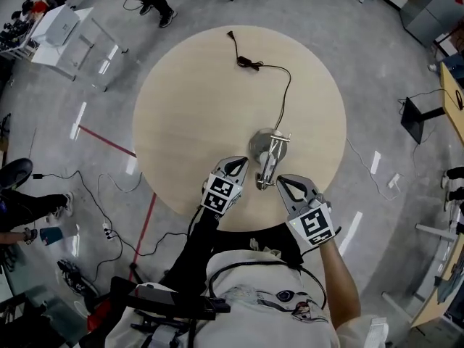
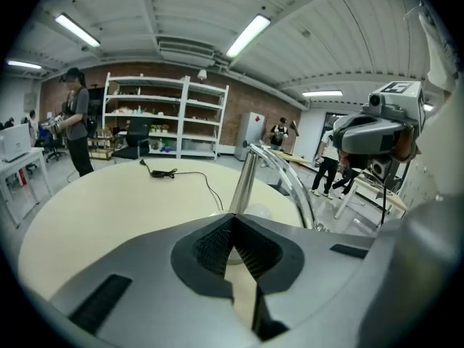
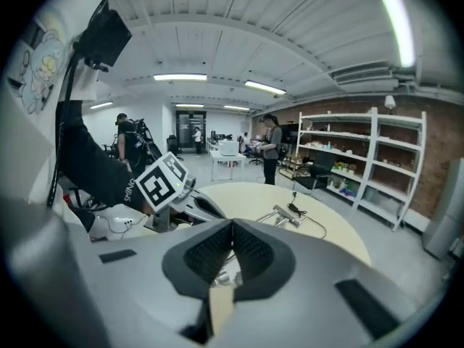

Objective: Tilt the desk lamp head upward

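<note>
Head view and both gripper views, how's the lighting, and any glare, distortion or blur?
Head view: even light, sharp, streaks of glare on the floor. Left gripper view: fisheye curves the ceiling and darkens the corners; the lamp is sharp. Right gripper view: same curving, one ceiling light blown out.

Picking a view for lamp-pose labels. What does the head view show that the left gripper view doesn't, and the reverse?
Head view only: the whole round table from above, the left gripper from outside, red floor tape.
Left gripper view only: shelves, ceiling lights, and the left gripper's jaws together with nothing between them.
Both: the desk lamp, its cord on the table, the right gripper.
</note>
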Demonstrator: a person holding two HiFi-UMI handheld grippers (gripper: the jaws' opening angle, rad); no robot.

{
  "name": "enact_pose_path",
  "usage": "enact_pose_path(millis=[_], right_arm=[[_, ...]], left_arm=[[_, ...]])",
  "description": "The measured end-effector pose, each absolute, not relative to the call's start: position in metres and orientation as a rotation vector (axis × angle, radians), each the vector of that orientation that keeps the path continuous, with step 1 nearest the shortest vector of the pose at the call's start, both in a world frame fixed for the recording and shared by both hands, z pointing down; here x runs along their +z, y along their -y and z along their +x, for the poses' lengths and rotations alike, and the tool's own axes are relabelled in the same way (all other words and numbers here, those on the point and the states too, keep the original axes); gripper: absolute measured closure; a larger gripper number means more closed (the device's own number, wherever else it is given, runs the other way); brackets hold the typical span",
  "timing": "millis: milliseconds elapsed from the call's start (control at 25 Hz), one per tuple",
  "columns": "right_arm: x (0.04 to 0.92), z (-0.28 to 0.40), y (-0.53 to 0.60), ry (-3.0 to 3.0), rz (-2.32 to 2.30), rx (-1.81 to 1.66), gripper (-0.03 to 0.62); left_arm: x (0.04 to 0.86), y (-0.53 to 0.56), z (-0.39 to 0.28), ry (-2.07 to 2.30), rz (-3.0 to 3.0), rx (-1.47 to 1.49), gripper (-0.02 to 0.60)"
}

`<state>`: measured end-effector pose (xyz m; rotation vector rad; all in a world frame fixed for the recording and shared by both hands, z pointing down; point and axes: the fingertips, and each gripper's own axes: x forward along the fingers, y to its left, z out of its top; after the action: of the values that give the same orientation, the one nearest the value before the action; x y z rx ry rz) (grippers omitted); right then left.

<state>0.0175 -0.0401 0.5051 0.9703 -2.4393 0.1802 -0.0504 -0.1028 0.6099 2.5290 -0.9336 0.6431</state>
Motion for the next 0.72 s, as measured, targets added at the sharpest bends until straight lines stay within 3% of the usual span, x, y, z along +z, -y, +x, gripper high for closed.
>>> enact_pose_path(millis=[400,560,720], right_arm=[[0.531,0.017,0.050,2.402,0.720,0.016,0.591],[0.533,0.013,0.052,2.329,0.569,-0.204,0.589],[0.545,0.016,0.047,2.181,0.311,-0.471,0.529]], left_arm=[[0.682,0.134,-0.036,0.832,2.500,0.831,0.591],[0.710,0.142,-0.032,0.764,2.464,0.936,0.591],[0.728,0.146,-0.019,0.693,2.457,1.003,0.591]])
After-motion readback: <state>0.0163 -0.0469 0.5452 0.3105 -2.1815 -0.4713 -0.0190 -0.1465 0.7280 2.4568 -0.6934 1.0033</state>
